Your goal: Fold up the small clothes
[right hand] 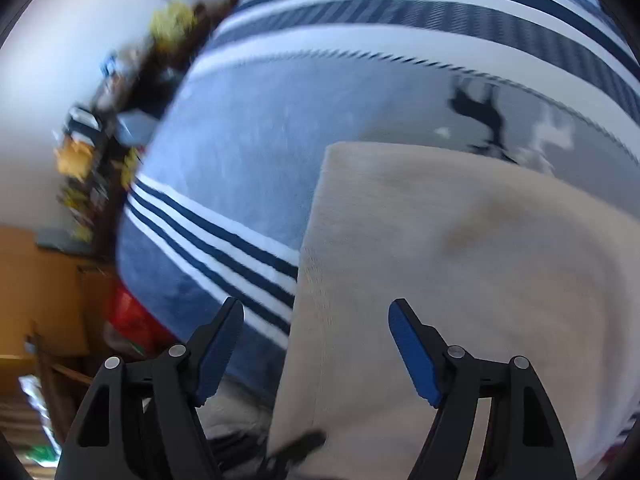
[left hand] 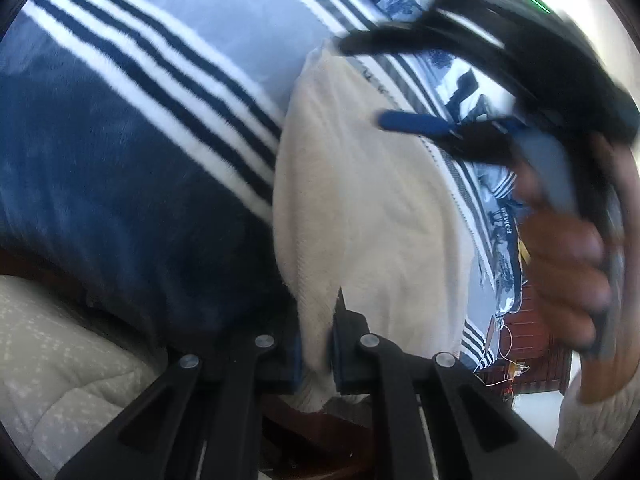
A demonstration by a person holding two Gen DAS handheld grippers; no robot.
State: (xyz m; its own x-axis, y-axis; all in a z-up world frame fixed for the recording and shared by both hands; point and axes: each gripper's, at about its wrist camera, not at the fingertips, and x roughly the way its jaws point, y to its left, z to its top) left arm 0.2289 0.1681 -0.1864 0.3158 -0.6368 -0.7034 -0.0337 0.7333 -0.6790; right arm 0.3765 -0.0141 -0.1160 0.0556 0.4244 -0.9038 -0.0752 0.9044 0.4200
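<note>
A cream cloth (left hand: 372,216) lies flat on a blue blanket with navy and white stripes (left hand: 120,140). In the left wrist view my left gripper (left hand: 316,354) is shut on the cloth's near edge, and the fabric bunches between its pads. My right gripper (left hand: 364,82) shows blurred at the upper right, above the cloth's far side, and a hand (left hand: 560,264) holds it. In the right wrist view the right gripper (right hand: 316,344) stands open over the cloth's (right hand: 460,264) left edge, with nothing between its blue pads (right hand: 412,356).
A pale quilt (left hand: 60,360) lies below the blanket's near edge. Red-brown wooden furniture with cables (left hand: 528,344) stands past the bed. A cluttered dark shelf (right hand: 100,140), a red object (right hand: 124,312) and an orange wall (right hand: 36,288) lie off the blanket's (right hand: 248,168) left side.
</note>
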